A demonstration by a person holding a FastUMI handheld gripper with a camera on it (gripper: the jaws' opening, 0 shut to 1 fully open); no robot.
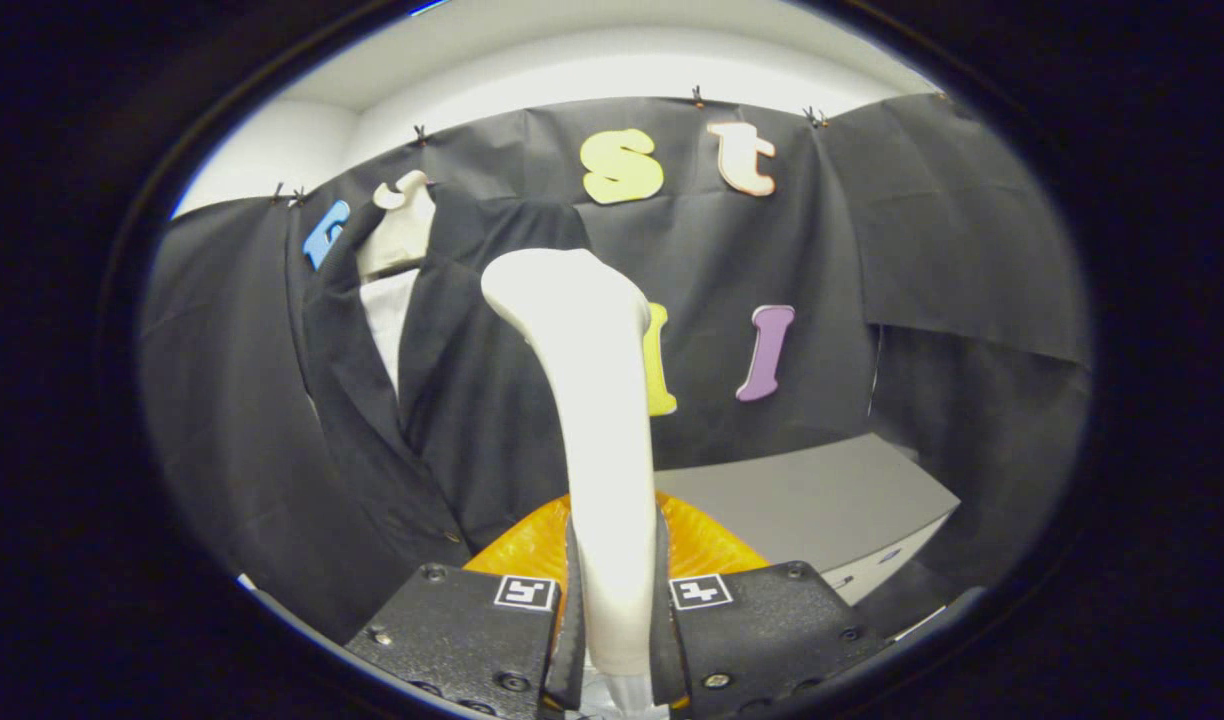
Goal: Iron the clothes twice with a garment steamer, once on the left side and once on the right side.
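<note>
**Steamer in the grip, jacket off to its left**

Gripper view: the tongs (612, 610) are clenched on the handle of the garment steamer (597, 400), both fingers pressing its pale stem from either side. The steamer's long axis runs straight up and away from the fingers, and its broad head tops out in front of the dark jacket (442, 400). That jacket is the landmark: it hangs against the booth wall, a white shirt (387, 320) showing at its open collar, and most of its cloth lies left of the steamer head. So the head looks to need a swing leftward onto the fabric, I'd judge. An orange piece (522, 545) sits at the steamer's base just beyond the fingers. Right of the jacket and lower, a grey tabletop (822, 500) stands.

Count: one steamer, one jacket, one shirt, one tabletop.
</note>
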